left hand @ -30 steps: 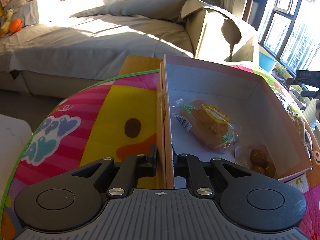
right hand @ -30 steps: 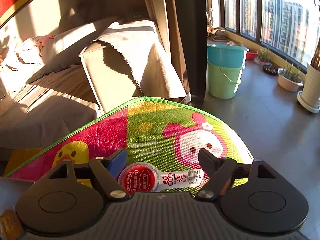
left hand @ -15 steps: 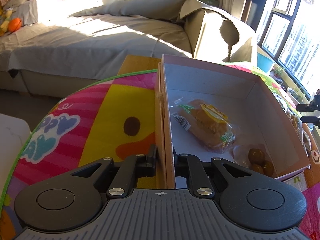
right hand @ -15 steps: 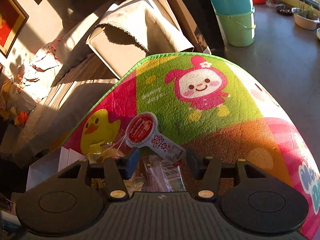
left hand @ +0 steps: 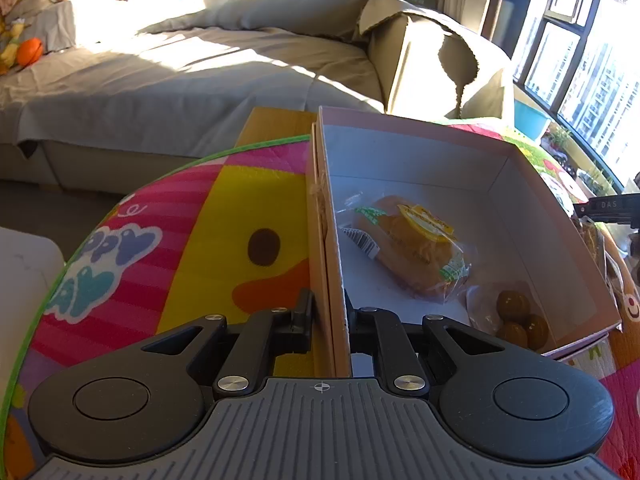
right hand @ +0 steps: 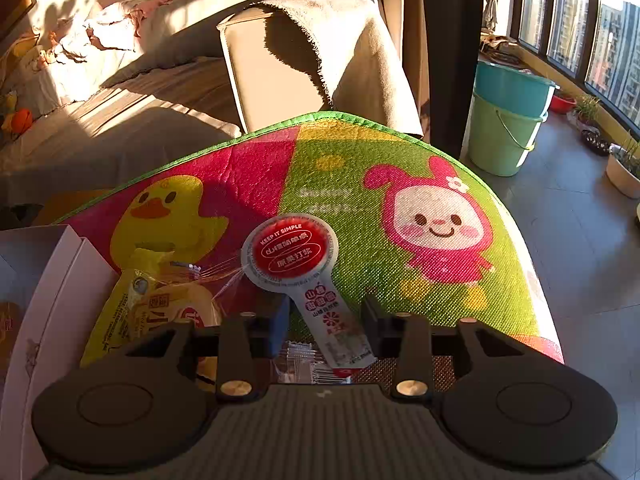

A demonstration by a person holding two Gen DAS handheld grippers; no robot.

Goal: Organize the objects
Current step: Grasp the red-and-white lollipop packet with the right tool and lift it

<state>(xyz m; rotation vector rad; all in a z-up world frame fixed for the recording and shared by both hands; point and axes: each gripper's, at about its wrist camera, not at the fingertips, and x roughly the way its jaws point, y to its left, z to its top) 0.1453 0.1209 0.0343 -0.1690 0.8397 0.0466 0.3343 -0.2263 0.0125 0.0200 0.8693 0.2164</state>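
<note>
A pink cardboard box [left hand: 400,124] lies open on a colourful play mat [left hand: 208,224]. Inside it are a wrapped bread roll [left hand: 412,248] and a clear packet of brown balls [left hand: 516,316]. My left gripper [left hand: 330,316] is shut on the box's near side wall. A lollipop-shaped snack packet with a red round top [right hand: 290,252] lies on the mat. Its white stem runs between the fingers of my right gripper [right hand: 326,316]. Those jaws are closing, with small gaps still showing beside the stem. A yellow snack bag [right hand: 160,304] lies left of it, next to the box corner [right hand: 48,280].
A small clear wrapper [right hand: 304,360] lies under the stem near the gripper body. A grey covered sofa [left hand: 200,80] stands beyond the mat, its armrest [right hand: 280,60] draped with a cloth. Two stacked buckets [right hand: 508,120] and plant pots [right hand: 624,172] stand on the floor by the windows.
The right gripper's jaws have narrowed a lot and it has dropped and rolled over the lollipop-shaped packet, whose stem now sits between the fingers. The left gripper and box have stayed put.
</note>
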